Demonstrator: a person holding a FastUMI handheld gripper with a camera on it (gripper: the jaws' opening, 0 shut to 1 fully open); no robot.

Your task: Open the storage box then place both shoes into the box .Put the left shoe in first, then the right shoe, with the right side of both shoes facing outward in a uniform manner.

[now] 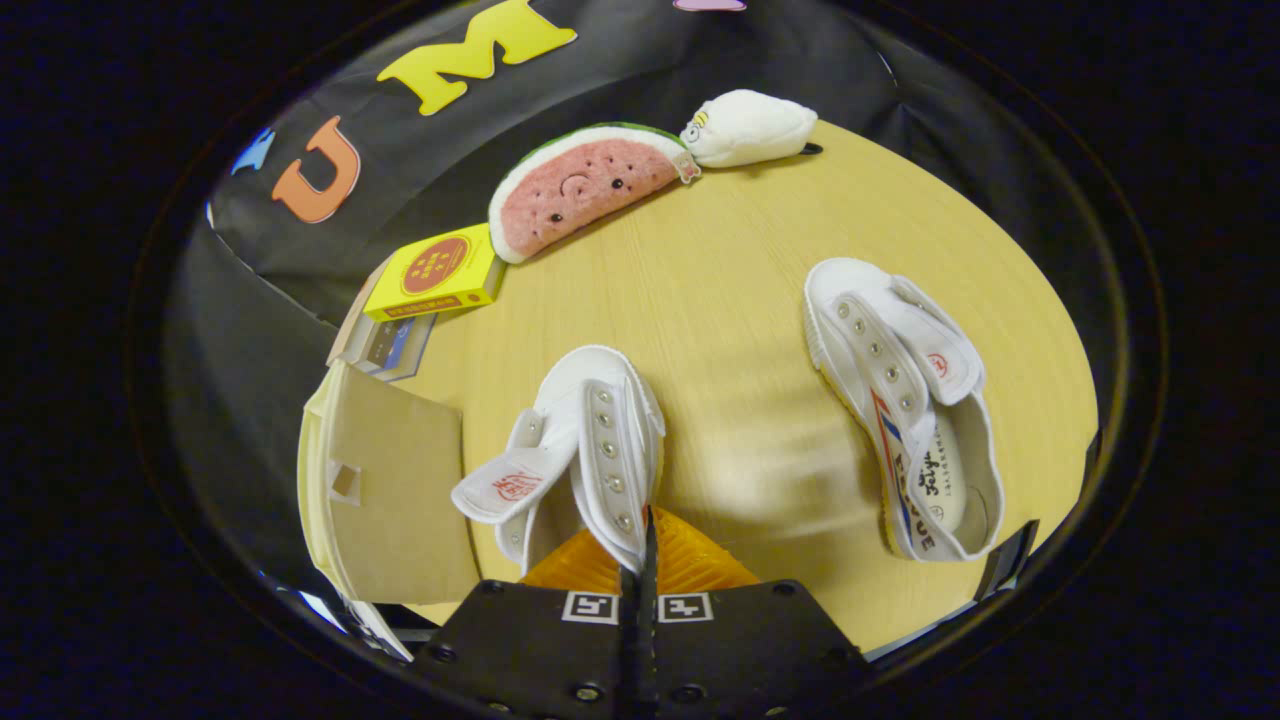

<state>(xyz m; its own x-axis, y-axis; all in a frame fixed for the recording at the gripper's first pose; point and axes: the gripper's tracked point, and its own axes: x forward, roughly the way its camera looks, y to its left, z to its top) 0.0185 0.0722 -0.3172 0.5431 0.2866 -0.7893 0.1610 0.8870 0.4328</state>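
A white canvas shoe [585,450] hangs just ahead of my gripper [640,555], whose fingers are shut on the side wall of its opening; its tongue flops out toward the box. The second white shoe [900,410] lies on its side on the wooden table [720,290], to the right of the fingers, its insole showing. The storage box [385,490] stands to the left of the held shoe with its pale cardboard flap raised.
Along the far edge of the table lie a watermelon-slice plush [580,185] and a white plush [750,128]. A yellow carton [437,273] rests on a flat grey box [385,345] just beyond the storage box.
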